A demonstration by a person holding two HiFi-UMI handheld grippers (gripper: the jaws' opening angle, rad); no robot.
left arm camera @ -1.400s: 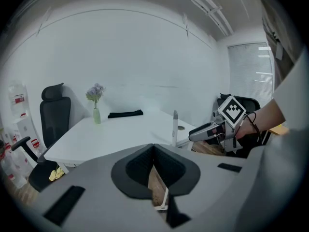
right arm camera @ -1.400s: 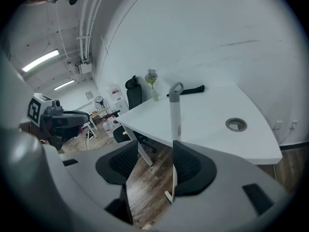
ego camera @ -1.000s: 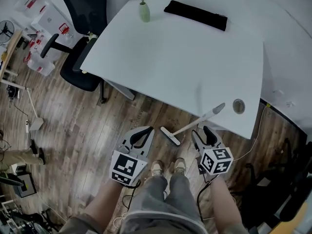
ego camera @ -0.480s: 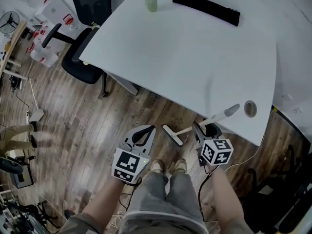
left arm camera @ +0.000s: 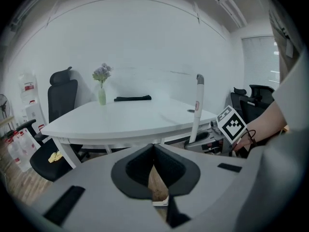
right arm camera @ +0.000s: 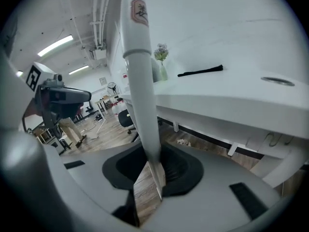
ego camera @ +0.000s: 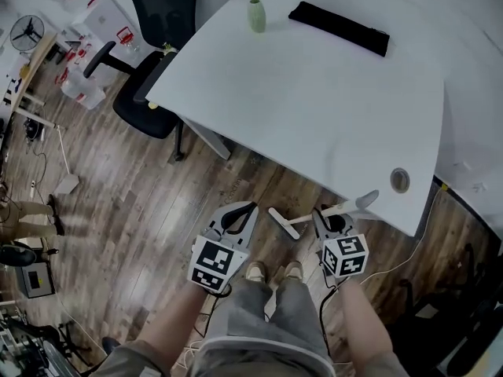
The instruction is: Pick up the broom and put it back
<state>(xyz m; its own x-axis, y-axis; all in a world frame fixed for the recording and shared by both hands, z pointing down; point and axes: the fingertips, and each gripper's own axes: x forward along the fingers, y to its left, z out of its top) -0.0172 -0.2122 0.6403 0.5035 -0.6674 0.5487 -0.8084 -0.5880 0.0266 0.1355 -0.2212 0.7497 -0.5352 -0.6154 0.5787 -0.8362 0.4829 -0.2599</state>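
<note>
Left tool (ego camera: 238, 214) hangs closed and empty. The slim white plastic broom (ego camera: 305, 220) leans on the curved white table (ego camera: 330, 124), head on the wooden floor. Right tool (ego camera: 333, 220) has just been closing its jaws and now clamps the handle. Squeeze firmly, then lift clear of the table edge.

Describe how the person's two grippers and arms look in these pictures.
Both the left gripper and the right gripper have light grey bodies with black pads lining the jaws. Each carries a white cube printed with black square markers. A thin dark cable trails from each. The forearms are bare.
</note>
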